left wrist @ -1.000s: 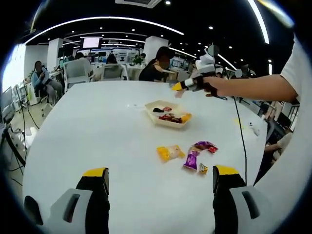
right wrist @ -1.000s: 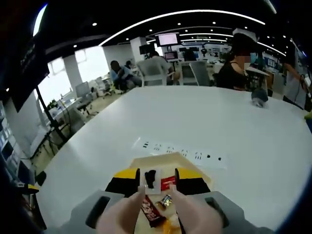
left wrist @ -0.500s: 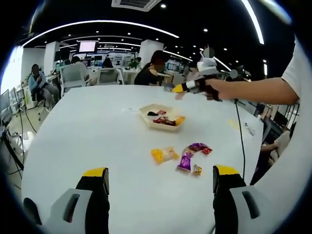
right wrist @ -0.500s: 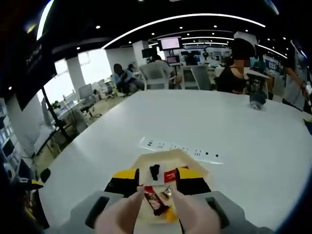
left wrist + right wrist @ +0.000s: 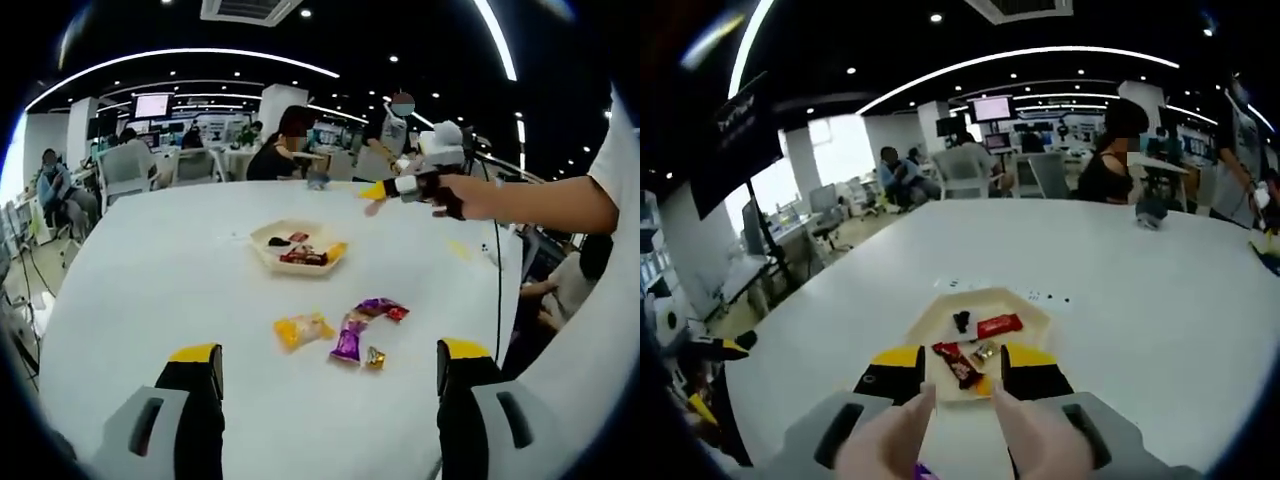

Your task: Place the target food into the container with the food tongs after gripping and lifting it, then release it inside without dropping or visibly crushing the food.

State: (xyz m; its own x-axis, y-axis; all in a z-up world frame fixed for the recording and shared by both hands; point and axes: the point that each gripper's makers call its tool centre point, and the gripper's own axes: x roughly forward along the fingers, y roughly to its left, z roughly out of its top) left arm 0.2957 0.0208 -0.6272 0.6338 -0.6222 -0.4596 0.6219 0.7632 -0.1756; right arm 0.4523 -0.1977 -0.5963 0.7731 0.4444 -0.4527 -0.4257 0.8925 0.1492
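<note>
Tray (image 5: 1032,312) mid-table holding wrapped snacks, loose packets (image 5: 349,338) nearer the edge awaiting pickup; right gripper (image 5: 965,372) and left gripper (image 5: 325,368) both spread, empty.

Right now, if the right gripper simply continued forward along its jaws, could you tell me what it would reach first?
Probably the shallow beige tray of wrapped snacks on the white table: it sits straight ahead, between the right gripper's open jaws. Depth is unclear, so it might pass just above.

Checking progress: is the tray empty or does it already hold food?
Not empty: the tray holds several wrapped snacks, including a red wrapper and a dark piece.
</note>
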